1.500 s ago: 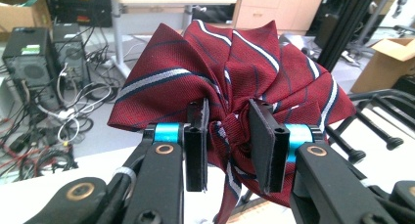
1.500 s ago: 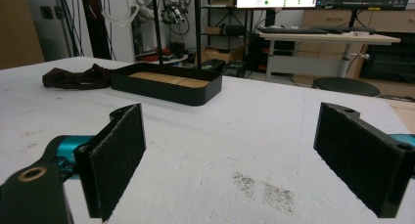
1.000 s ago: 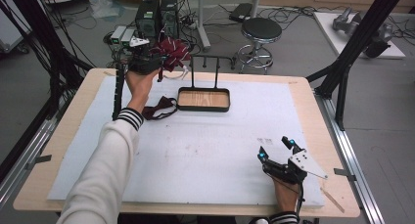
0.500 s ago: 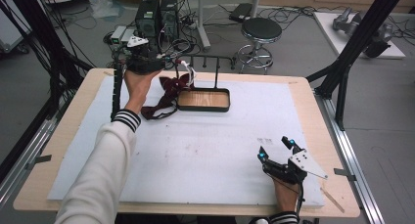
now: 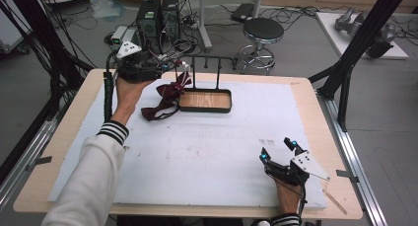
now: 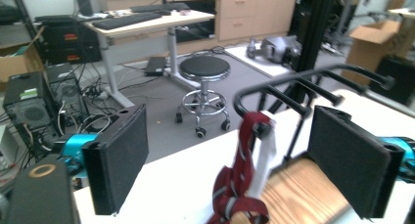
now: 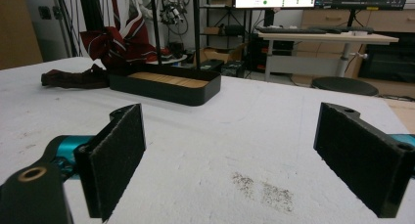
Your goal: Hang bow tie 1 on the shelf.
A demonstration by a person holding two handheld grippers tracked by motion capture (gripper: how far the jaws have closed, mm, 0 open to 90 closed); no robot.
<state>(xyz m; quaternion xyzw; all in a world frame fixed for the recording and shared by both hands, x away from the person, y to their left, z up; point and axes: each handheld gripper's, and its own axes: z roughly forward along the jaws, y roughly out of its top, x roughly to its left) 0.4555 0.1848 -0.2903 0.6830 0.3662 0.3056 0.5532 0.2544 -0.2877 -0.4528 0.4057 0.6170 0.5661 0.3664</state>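
Tie (image 5: 167, 95) released; left gripper (image 5: 170, 67) open.

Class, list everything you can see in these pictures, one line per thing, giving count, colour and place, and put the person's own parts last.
Bow tie: one, dark red with stripes, hanging from the rack's end hook and trailing onto the mat left of the tray.
Rack: one, black, a hooked rail standing over the tray.
Tray: one, black rim with wooden floor, at the far middle of the mat.
Mat: one, white, covering the table.
Table: one, light wood.
Stool: one, black seat, on the floor beyond the table.
Left gripper: one, black, open around the hanging bow tie, jaws just opened.
Right gripper: one, black, open, near right corner.
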